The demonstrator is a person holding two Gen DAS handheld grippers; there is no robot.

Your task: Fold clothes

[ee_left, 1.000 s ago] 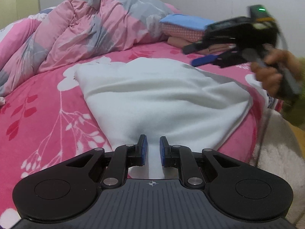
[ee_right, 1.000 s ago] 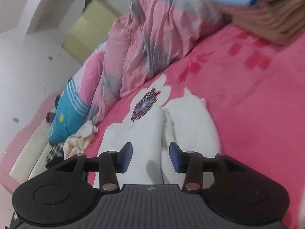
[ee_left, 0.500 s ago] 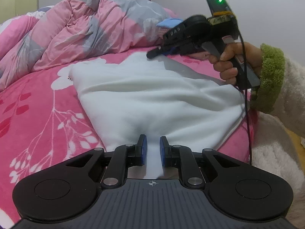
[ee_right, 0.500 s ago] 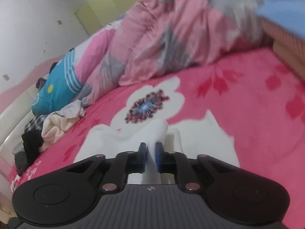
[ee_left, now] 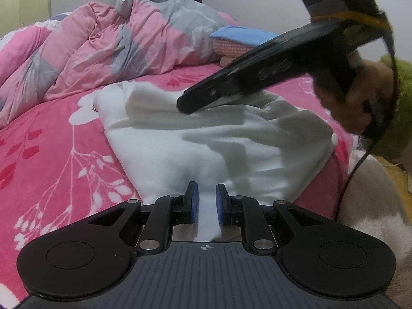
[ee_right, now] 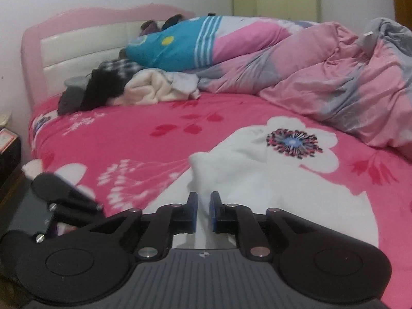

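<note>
A white garment (ee_left: 200,139) lies spread on the pink flowered bed. My left gripper (ee_left: 205,200) is shut on its near edge, with white cloth pinched between the blue pads. My right gripper (ee_right: 204,207) is shut on a fold of the same white garment (ee_right: 231,170) and holds it a little above the rest of the cloth. In the left wrist view the right gripper's body (ee_left: 270,67) hangs over the garment's middle, held by a hand in a green cuff.
A crumpled pink and grey quilt (ee_left: 103,51) lies along the far side. Folded clothes, blue on top (ee_left: 239,36), are stacked behind the garment. A heap of loose clothes (ee_right: 128,87) lies by the pink headboard (ee_right: 77,31). A dark nightstand (ee_right: 9,149) stands at the left.
My right gripper has closed on a fold of the white garment and carried it up and across over the cloth, swinging toward the headboard. My left gripper has kept its hold in place.
</note>
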